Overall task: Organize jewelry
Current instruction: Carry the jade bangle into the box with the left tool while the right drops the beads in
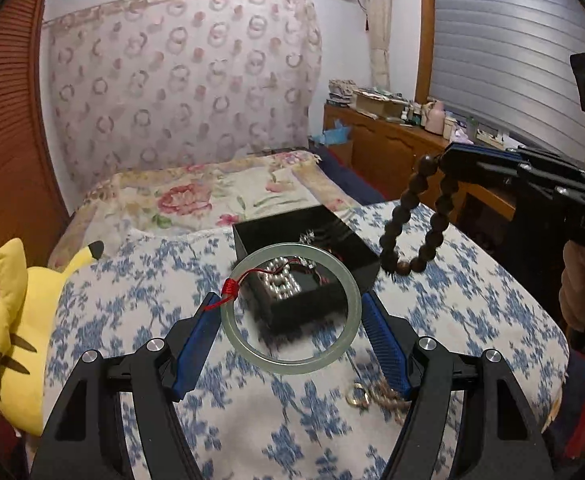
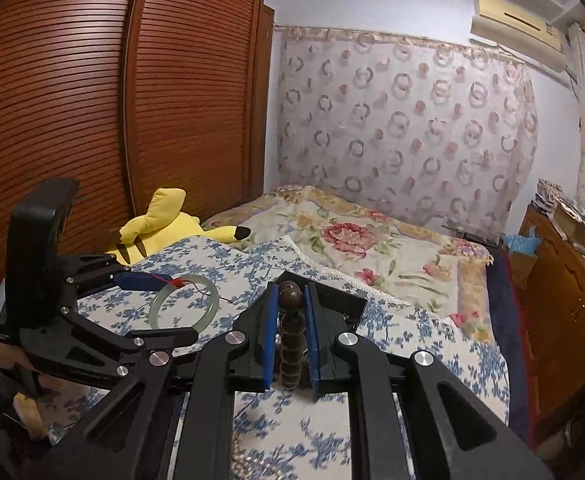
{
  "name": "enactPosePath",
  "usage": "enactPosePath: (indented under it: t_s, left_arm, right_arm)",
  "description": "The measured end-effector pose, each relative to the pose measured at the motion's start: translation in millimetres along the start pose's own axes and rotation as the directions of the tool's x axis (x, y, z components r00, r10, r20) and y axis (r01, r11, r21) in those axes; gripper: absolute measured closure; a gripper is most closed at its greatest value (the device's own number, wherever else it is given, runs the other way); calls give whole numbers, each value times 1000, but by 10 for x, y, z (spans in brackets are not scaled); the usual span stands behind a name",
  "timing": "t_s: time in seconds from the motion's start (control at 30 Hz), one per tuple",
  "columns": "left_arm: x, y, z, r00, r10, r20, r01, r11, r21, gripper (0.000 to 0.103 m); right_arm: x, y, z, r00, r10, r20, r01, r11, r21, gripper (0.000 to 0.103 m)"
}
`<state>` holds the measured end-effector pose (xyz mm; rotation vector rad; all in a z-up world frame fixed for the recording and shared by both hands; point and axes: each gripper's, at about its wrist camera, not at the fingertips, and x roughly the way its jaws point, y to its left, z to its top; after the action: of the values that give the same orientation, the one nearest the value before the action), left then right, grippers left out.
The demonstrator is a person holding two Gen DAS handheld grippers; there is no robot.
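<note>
My left gripper point(image 1: 292, 304) is shut on a pale green jade bangle point(image 1: 236, 334) with red thread wound on it, held above the bed; the bangle also shows in the right wrist view point(image 2: 184, 304). My right gripper point(image 2: 288, 296) is shut on a dark brown wooden bead bracelet point(image 2: 290, 336), which hangs in a loop from its fingers in the left wrist view point(image 1: 416, 216). An open black jewelry box point(image 1: 304, 240) sits on the blue floral cloth point(image 1: 252, 420), just beyond the bangle, with a silver bead piece point(image 1: 282, 282) inside.
Gold rings and a chain point(image 1: 368, 396) lie on the cloth near my left gripper's right finger. A yellow plush toy point(image 1: 20, 320) lies at the left. A wooden dresser point(image 1: 392, 148) with clutter stands at the right, a wooden wardrobe point(image 2: 112, 100) at the left.
</note>
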<state>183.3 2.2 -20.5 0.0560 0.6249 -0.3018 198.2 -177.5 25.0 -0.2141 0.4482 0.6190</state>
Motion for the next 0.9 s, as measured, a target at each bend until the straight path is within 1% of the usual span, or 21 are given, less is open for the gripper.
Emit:
enactPosePath:
  t_s: [0.17, 0.4, 0.53, 0.73, 0.9]
  left_arm:
    - [197, 77, 111, 1000, -6, -9, 6, 1000, -13, 34]
    - [505, 149, 280, 1000, -11, -27, 11, 1000, -15, 34]
    - [672, 171, 355, 999, -9, -43, 9, 1000, -7, 34]
    - [947, 246, 468, 998, 0, -68, 1, 1000, 1, 34]
    - [1185, 260, 514, 995, -1, -101, 1, 1000, 6, 34]
  right_arm:
    - [222, -97, 75, 1000, 11, -17, -12, 1000, -15, 88]
    - [519, -281, 109, 999, 42, -31, -42, 999, -2, 88]
    - [738, -386, 16, 995, 73, -66, -72, 997, 20, 88]
    - [1081, -498, -170, 986, 92, -139, -88, 995, 40, 88]
    - [1232, -598, -239, 982, 99, -160, -88, 994, 71, 87]
